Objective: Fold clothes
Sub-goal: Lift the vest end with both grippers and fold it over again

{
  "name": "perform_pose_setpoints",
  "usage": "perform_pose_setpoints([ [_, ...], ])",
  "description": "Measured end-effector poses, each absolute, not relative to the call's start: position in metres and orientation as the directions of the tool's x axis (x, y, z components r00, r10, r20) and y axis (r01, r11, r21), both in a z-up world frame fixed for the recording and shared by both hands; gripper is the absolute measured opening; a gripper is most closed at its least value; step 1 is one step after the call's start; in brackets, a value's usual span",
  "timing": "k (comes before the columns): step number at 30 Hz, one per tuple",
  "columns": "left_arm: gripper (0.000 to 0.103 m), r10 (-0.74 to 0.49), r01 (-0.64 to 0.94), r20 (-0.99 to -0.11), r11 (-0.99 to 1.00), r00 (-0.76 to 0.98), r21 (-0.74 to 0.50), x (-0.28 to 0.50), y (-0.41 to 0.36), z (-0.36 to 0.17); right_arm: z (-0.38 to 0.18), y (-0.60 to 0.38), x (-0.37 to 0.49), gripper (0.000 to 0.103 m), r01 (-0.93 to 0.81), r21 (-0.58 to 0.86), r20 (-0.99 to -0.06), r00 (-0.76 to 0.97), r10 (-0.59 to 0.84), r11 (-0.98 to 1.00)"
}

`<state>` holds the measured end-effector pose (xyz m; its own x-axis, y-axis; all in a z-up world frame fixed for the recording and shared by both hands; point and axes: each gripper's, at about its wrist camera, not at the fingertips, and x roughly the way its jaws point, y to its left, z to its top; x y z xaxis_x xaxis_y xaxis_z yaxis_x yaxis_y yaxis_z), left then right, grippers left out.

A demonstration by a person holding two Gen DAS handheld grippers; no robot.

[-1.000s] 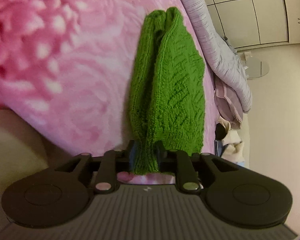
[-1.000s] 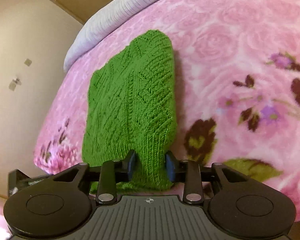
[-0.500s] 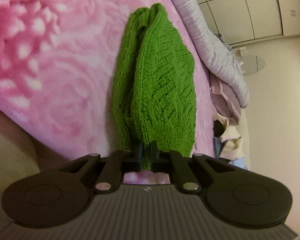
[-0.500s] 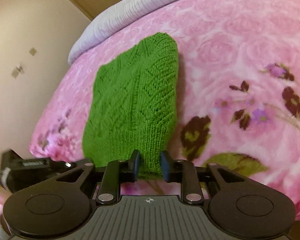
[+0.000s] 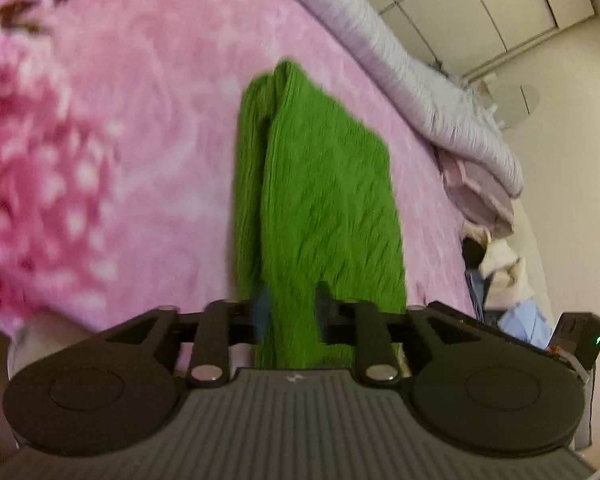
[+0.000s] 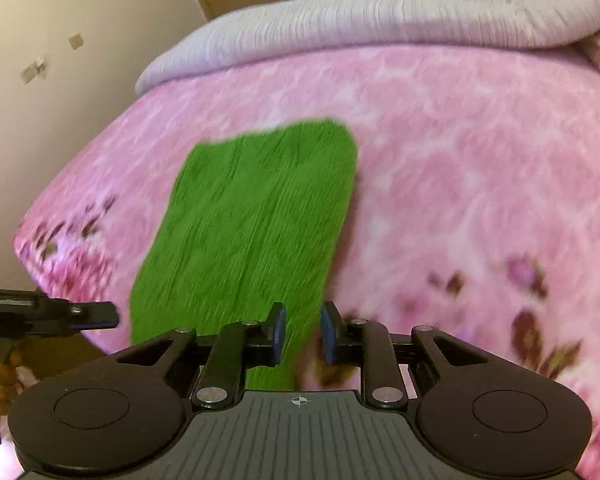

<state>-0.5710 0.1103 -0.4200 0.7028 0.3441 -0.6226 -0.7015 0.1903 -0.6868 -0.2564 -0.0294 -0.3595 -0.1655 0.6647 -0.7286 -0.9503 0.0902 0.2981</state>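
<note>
A folded green knit sweater [image 5: 328,200] lies lengthwise on the pink flowered blanket [image 5: 140,120]. Its near end runs between the fingers of my left gripper [image 5: 292,312], whose jaws are opening; the pads stand apart from the knit on either side. In the right wrist view the sweater [image 6: 252,220] reaches down to my right gripper [image 6: 303,334], whose jaws are also opening. Its near right corner sits between them, with pink blanket [image 6: 460,160] showing beside the right pad. The left gripper's fingertip [image 6: 96,316] shows at the left edge. Both views are motion-blurred.
A rolled lilac-grey duvet [image 6: 380,20] lies along the far side of the bed. Loose clothes [image 5: 500,272] are piled off the bed's right edge in the left wrist view. Pale wardrobe doors [image 5: 500,8] and a beige wall stand behind.
Both grippers pinched the sweater's near edge half a second ago, and their jaws have widened since. Both hands have risen and rolled, so the sweater sits lower and farther off in each view.
</note>
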Motion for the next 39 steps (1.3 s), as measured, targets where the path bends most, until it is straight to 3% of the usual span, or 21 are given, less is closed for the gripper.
perform_pose_setpoints([
  [5, 0.024, 0.315, -0.712, -0.652, 0.138, 0.69, -0.688, -0.557, 0.134, -0.437, -0.378, 0.004, -0.244, 0.023, -0.929, 0.35, -0.741, -0.195, 0.642, 0.122],
  [6, 0.009, 0.311, -0.707, -0.649, 0.126, 0.694, -0.696, -0.557, 0.136, -0.441, -0.382, 0.007, -0.243, 0.023, -0.921, 0.369, -0.736, -0.207, 0.644, 0.126],
  [7, 0.006, 0.322, -0.705, -0.643, 0.127, 0.695, -0.698, -0.558, 0.135, -0.442, -0.386, 0.009, -0.243, 0.023, -0.912, 0.392, -0.728, -0.224, 0.648, 0.125],
  [15, 0.007, 0.384, -0.736, -0.649, 0.142, 0.657, -0.661, -0.564, 0.124, -0.454, -0.401, 0.017, -0.268, 0.023, -0.951, 0.303, -0.758, -0.196, 0.621, 0.069],
  [19, 0.009, 0.341, -0.742, -0.664, 0.205, 0.665, -0.638, -0.562, 0.13, -0.436, -0.393, 0.021, -0.266, 0.023, -0.962, 0.273, -0.771, -0.203, 0.603, 0.025],
  [23, 0.015, 0.343, -0.733, -0.648, 0.274, 0.68, -0.623, -0.563, 0.15, -0.408, -0.369, 0.027, -0.242, 0.023, -0.96, 0.278, -0.748, -0.2, 0.633, 0.025],
  [29, 0.016, 0.399, -0.737, -0.621, 0.394, 0.675, -0.548, -0.52, 0.209, -0.379, -0.359, 0.082, -0.214, 0.023, -0.973, 0.23, -0.706, -0.151, 0.692, 0.023],
  [33, 0.016, 0.429, -0.78, -0.66, 0.441, 0.617, -0.443, -0.482, 0.241, -0.386, -0.37, 0.126, -0.21, 0.023, -0.977, 0.213, -0.7, -0.162, 0.696, -0.013],
  [35, 0.011, 0.45, -0.822, -0.7, 0.426, 0.555, -0.378, -0.472, 0.254, -0.399, -0.38, 0.145, -0.212, 0.023, -0.977, 0.21, -0.7, -0.172, 0.694, -0.03],
  [36, 0.003, 0.452, -0.838, -0.718, 0.409, 0.53, -0.361, -0.47, 0.258, -0.407, -0.384, 0.153, -0.213, 0.023, -0.977, 0.21, -0.7, -0.177, 0.692, -0.037],
  [39, 0.003, 0.451, -0.841, -0.715, 0.371, 0.535, -0.395, -0.481, 0.261, -0.428, -0.402, 0.166, -0.217, 0.023, -0.975, 0.216, -0.714, -0.193, 0.673, -0.051],
])
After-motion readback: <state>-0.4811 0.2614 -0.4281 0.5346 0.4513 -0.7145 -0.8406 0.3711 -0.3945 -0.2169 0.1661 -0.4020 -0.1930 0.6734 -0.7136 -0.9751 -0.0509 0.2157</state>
